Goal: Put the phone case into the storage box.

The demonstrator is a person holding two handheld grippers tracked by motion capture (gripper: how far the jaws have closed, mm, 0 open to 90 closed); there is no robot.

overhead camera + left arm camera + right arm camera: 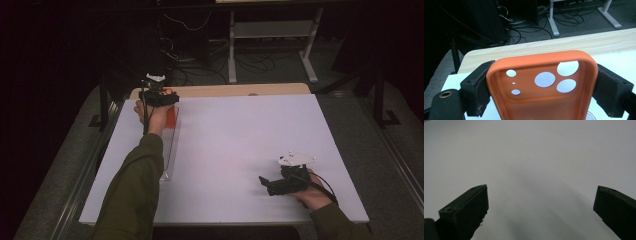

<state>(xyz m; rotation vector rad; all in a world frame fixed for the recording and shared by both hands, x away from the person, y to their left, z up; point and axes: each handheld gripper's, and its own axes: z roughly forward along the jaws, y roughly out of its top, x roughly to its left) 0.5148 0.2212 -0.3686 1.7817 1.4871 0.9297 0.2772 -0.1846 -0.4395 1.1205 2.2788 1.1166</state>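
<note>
Orange phone case (544, 82) sits between the jaws of the left hand-held gripper (541, 85) at the far left corner of the white counter (240, 145); both pads touch its sides, clamping it. A clear tray (170, 150) lies just below it. Near the right front edge, the right hand-held gripper (265, 182) rests with jaws wide apart, holding nothing.
</note>
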